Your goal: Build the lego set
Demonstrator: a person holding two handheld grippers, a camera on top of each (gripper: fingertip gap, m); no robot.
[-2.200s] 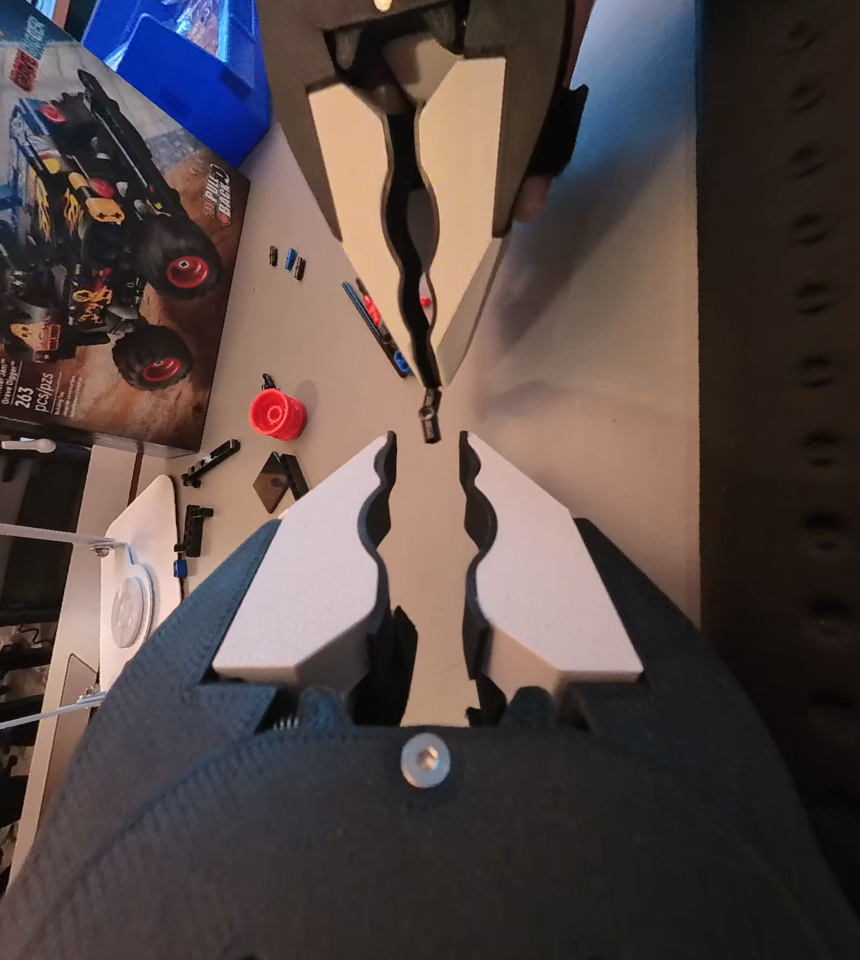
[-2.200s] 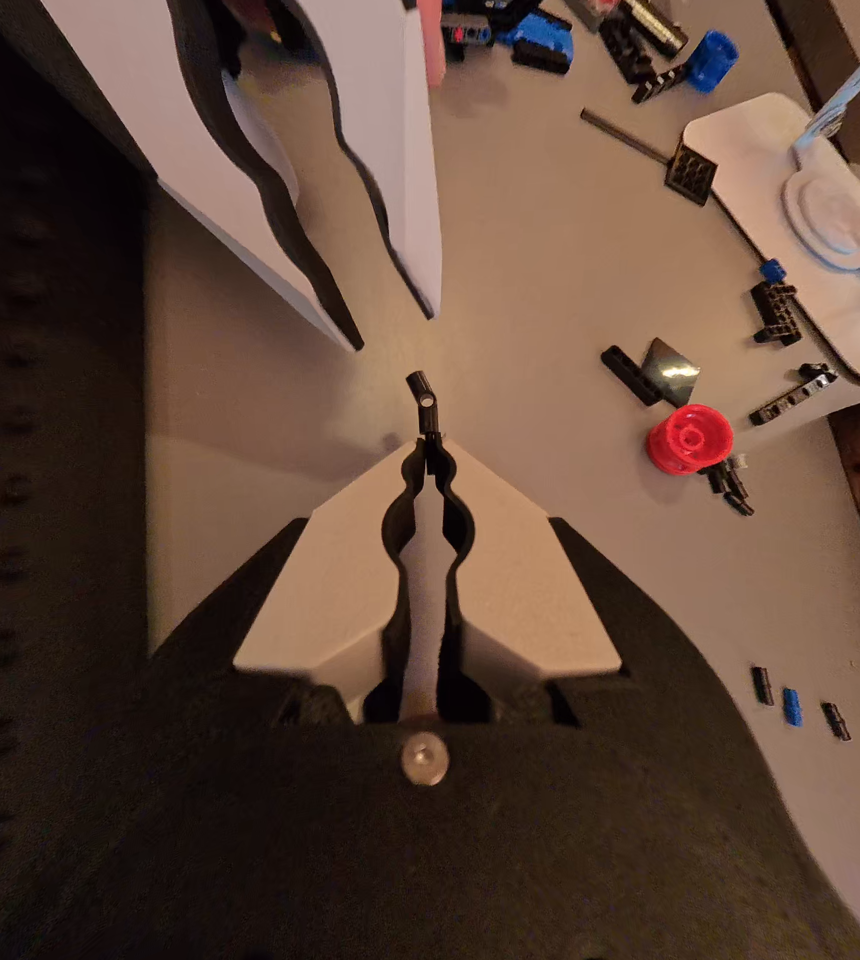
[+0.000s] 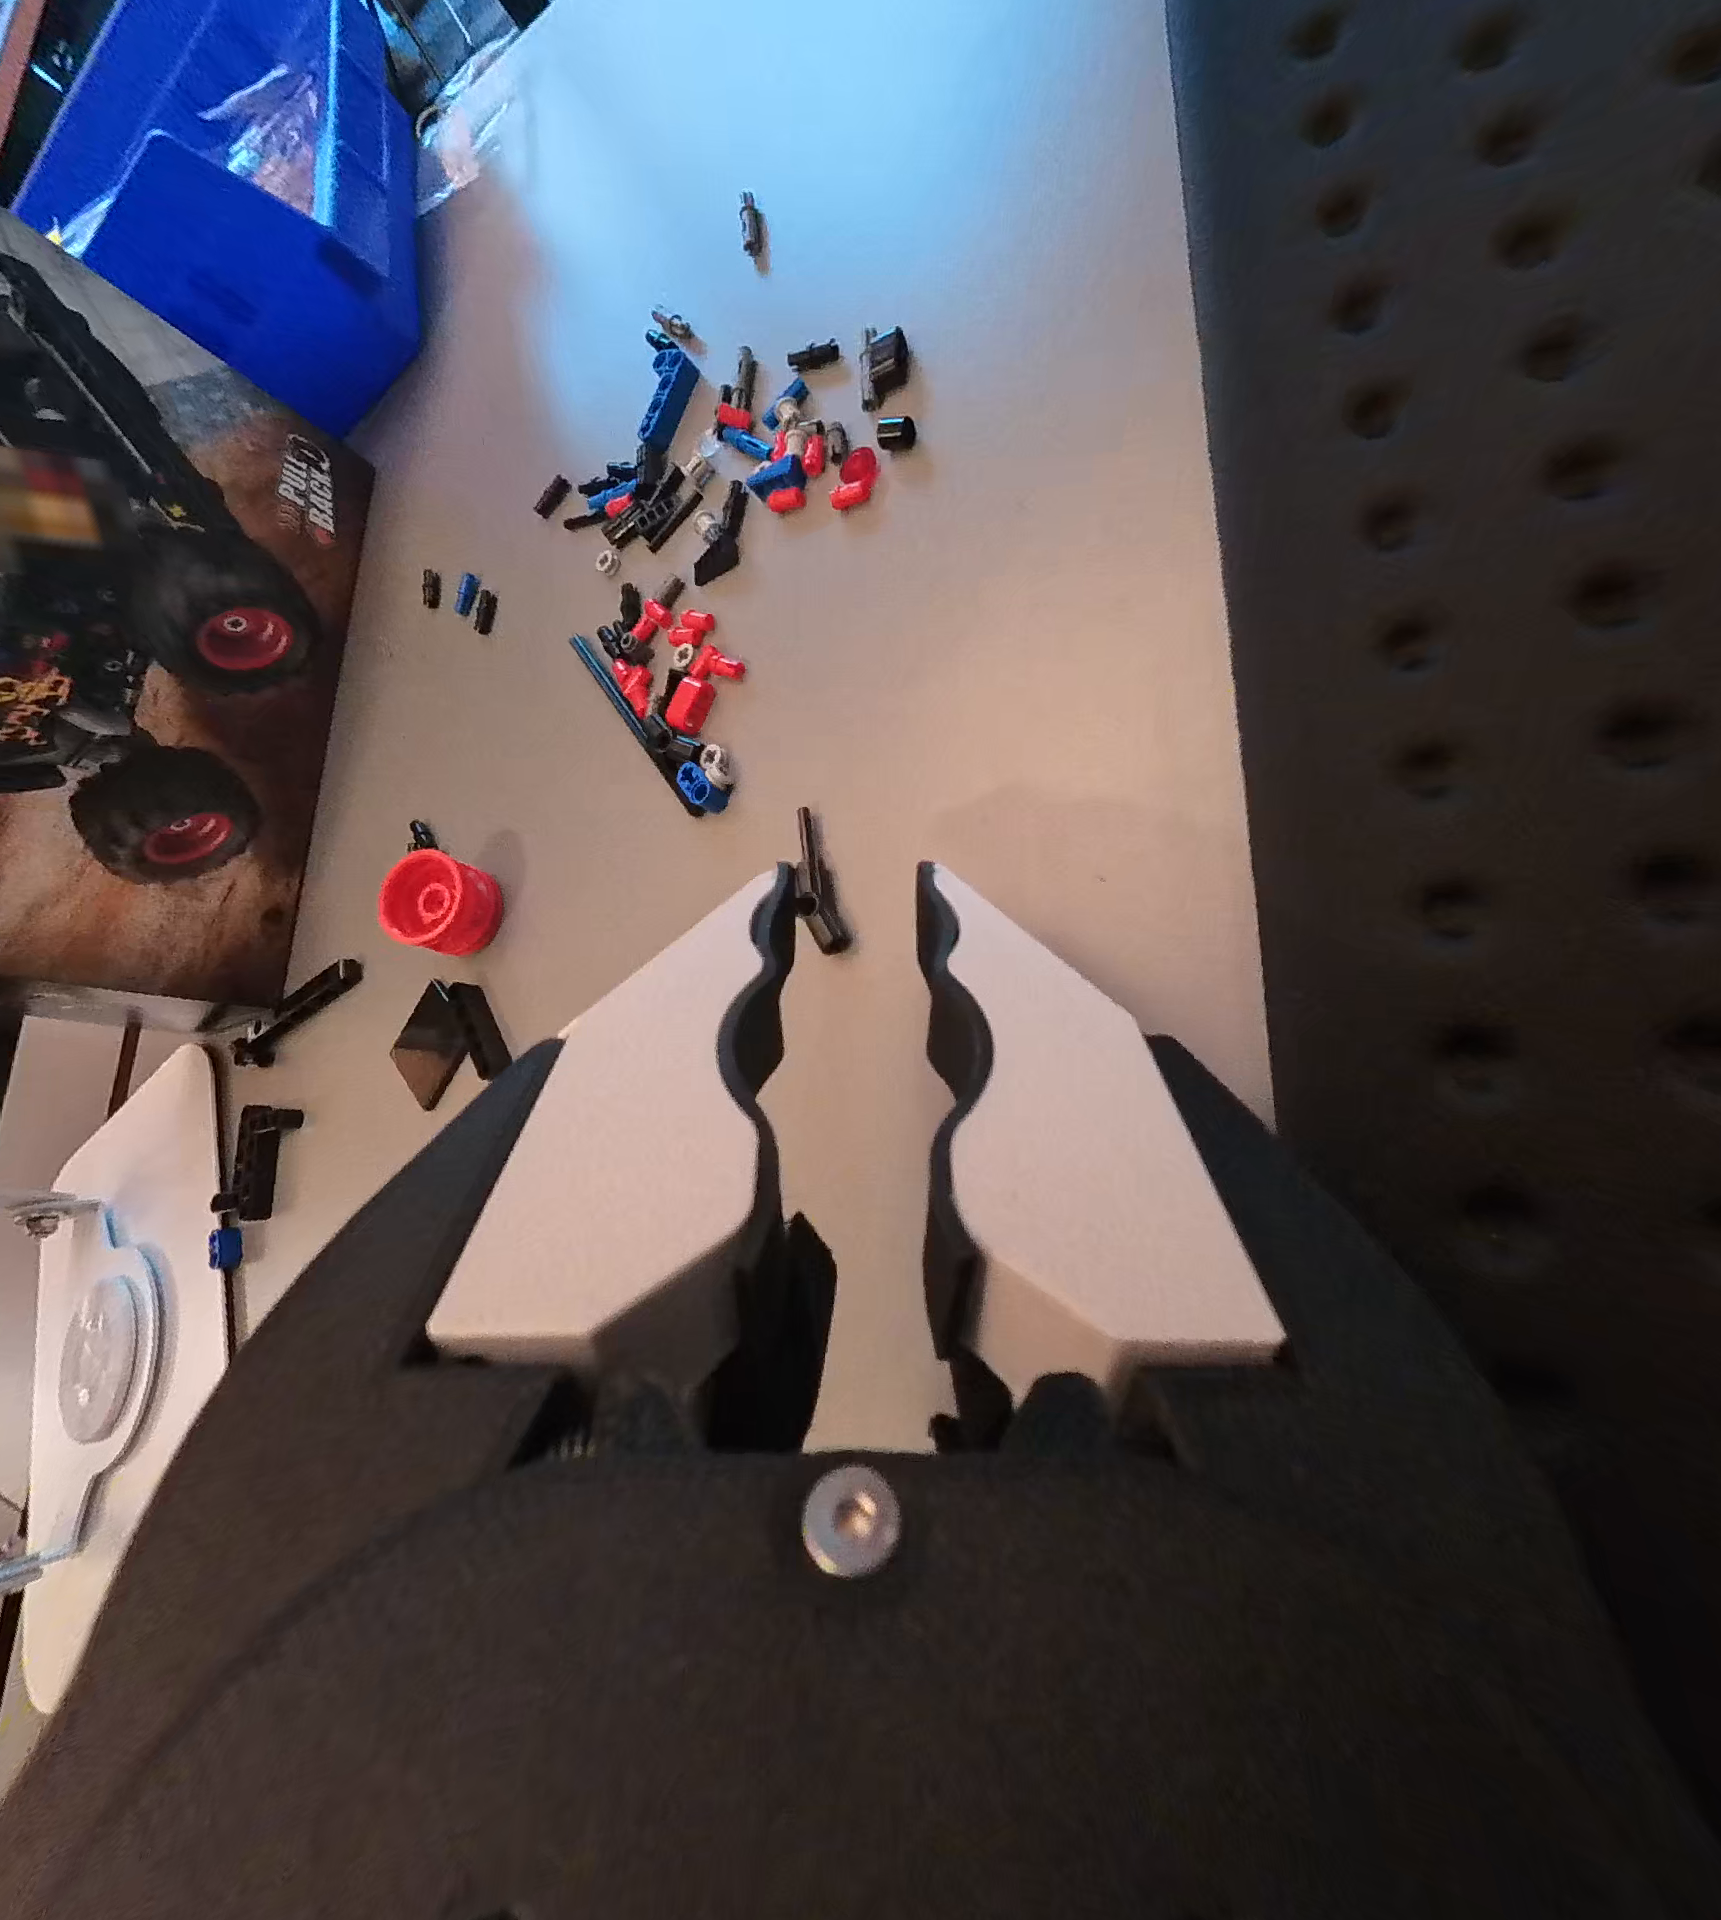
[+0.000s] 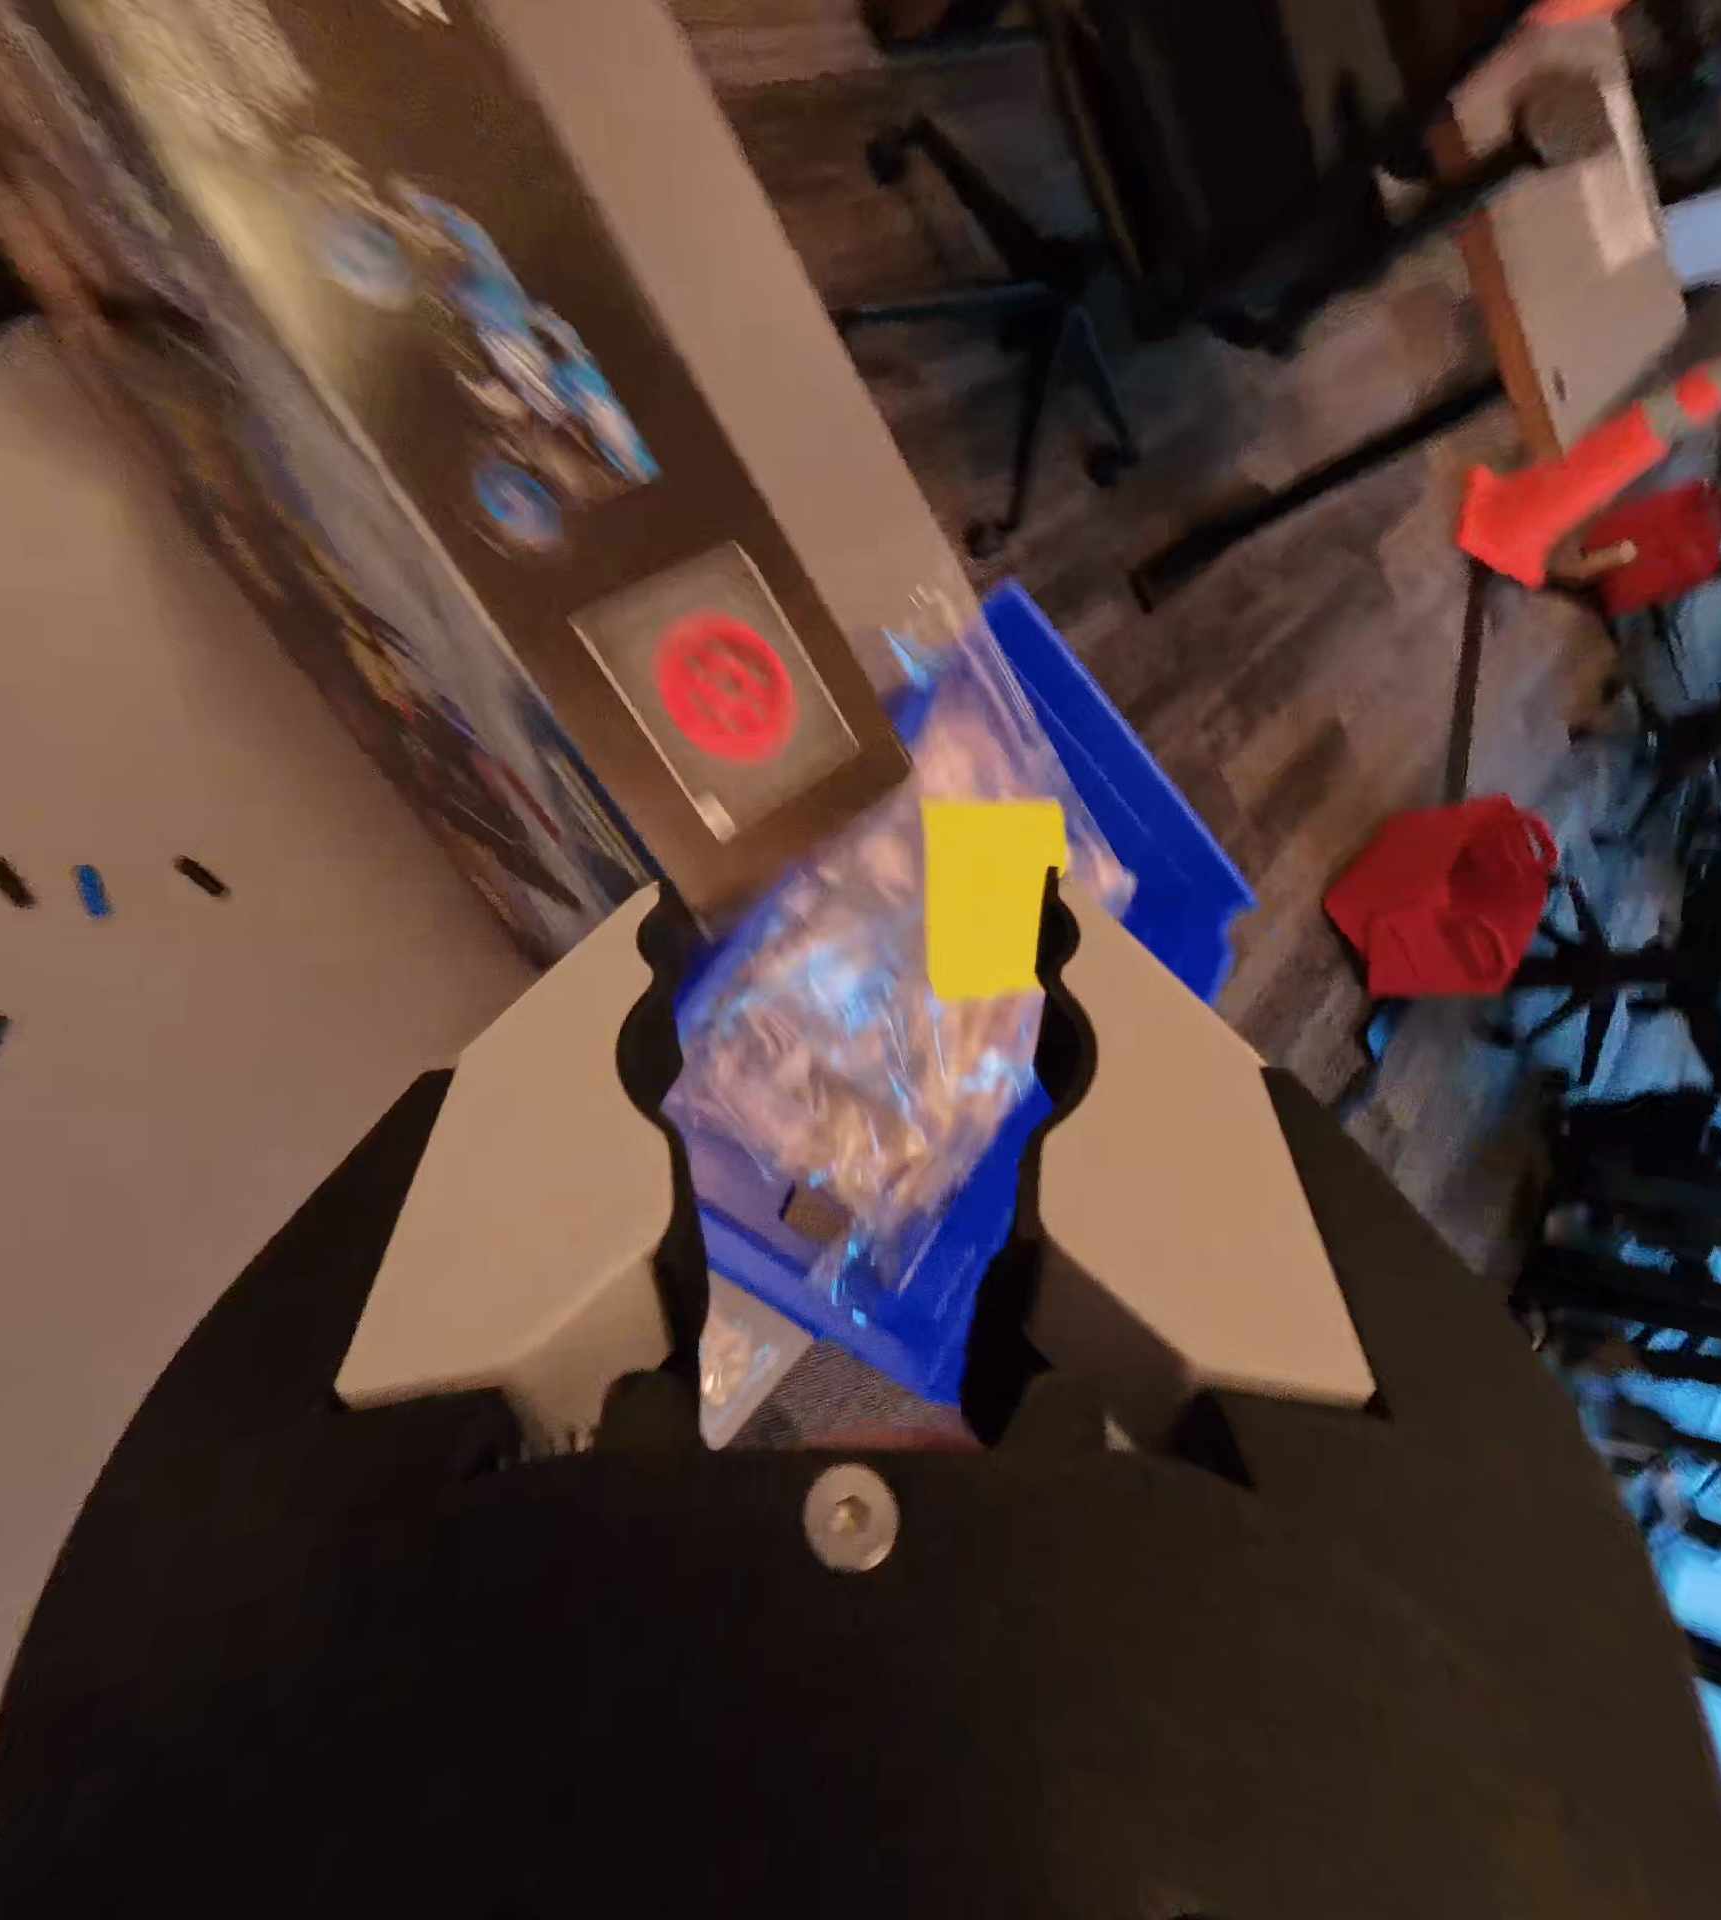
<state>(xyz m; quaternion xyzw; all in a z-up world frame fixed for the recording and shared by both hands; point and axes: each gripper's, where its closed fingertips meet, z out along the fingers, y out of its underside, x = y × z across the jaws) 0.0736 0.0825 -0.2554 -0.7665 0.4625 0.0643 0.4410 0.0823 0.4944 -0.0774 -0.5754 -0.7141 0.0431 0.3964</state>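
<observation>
My left gripper [image 3: 854,883] is open and low over the pale table [image 3: 991,623]. A small black pin-and-connector piece [image 3: 816,883] lies by the inner edge of its left fingertip, not clamped. Two heaps of red, blue and black lego parts lie ahead: a far heap [image 3: 731,447] and a near heap [image 3: 674,696]. A red wheel hub [image 3: 440,902] lies to the left. My right gripper [image 4: 854,894] is open and empty in a blurred view. It points over a blue bin [image 4: 1126,790] holding clear plastic bags [image 4: 835,1039].
The lego box [image 3: 108,675] and the blue bin [image 3: 243,208] stand at the left. A white stand base [image 3: 118,1247] and loose black parts [image 3: 300,1008] lie near it. A dark perforated panel [image 3: 1542,727] bounds the right. Three small pins [image 4: 87,888] lie beside the box [image 4: 523,520].
The right gripper, earlier shut on the black piece facing the left gripper, has let it go, opened and swung away over the blue bin. The piece now lies at the left gripper's fingertip.
</observation>
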